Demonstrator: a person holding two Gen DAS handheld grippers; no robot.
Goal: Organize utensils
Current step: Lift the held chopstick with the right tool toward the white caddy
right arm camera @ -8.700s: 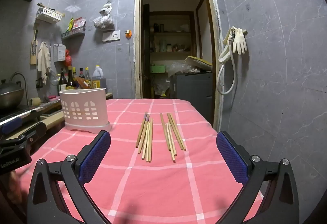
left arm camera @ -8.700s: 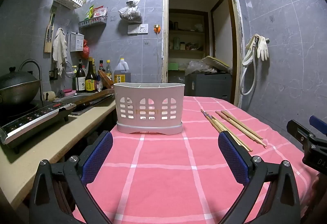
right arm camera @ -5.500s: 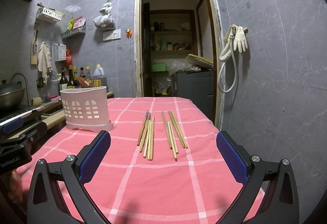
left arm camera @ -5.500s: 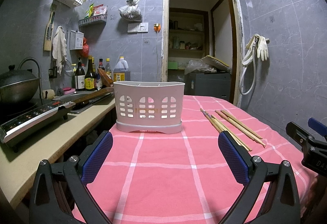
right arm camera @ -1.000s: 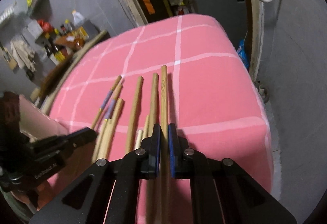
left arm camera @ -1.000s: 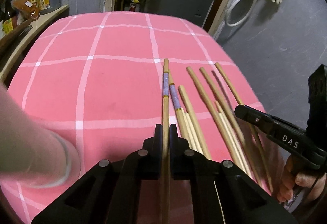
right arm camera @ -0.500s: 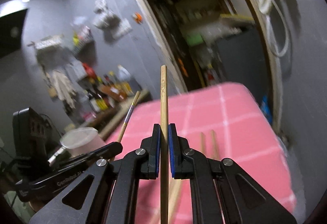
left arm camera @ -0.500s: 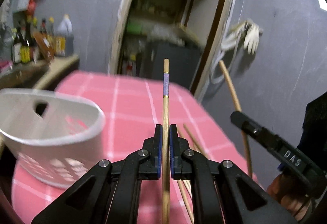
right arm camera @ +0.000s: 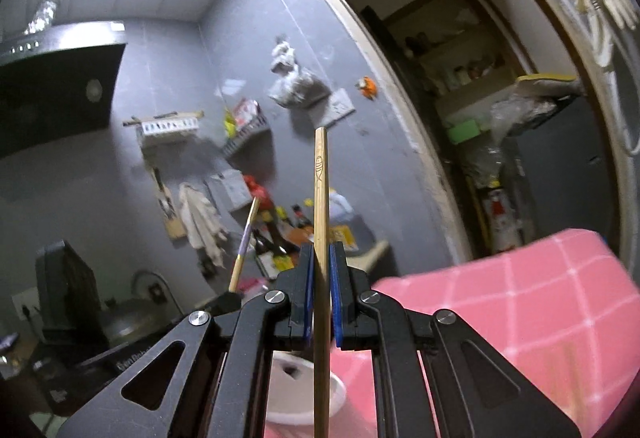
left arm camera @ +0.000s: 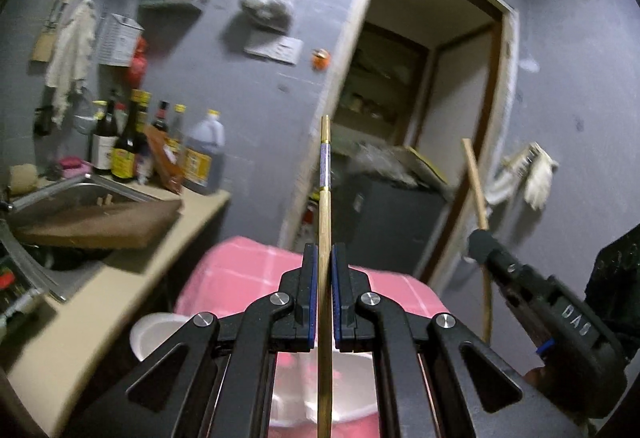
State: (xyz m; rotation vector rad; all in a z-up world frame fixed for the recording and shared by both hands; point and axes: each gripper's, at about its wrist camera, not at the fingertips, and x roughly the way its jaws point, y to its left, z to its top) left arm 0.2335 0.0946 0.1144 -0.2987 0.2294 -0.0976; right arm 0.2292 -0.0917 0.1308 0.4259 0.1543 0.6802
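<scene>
My left gripper (left arm camera: 322, 258) is shut on a wooden chopstick with a purple band (left arm camera: 324, 198), held upright above the white utensil holder (left arm camera: 152, 334), whose rim shows below the jaws. My right gripper (right arm camera: 319, 258) is shut on a plain wooden chopstick with a fish mark (right arm camera: 321, 198), also upright, above the same white holder (right arm camera: 296, 394). The right gripper with its chopstick (left arm camera: 476, 190) shows at the right of the left wrist view. The left gripper's chopstick (right arm camera: 245, 242) shows at the left of the right wrist view.
The pink checked tablecloth (right arm camera: 532, 302) lies below, with blurred chopsticks at its lower right. A kitchen counter with a sink (left arm camera: 72, 198) and several bottles (left arm camera: 128, 150) runs along the left. An open doorway (left arm camera: 420, 118) is behind the table.
Both grippers have tilted further up and moved toward the white holder, each still gripping its chopstick. The holder now sits directly below the jaws in both views.
</scene>
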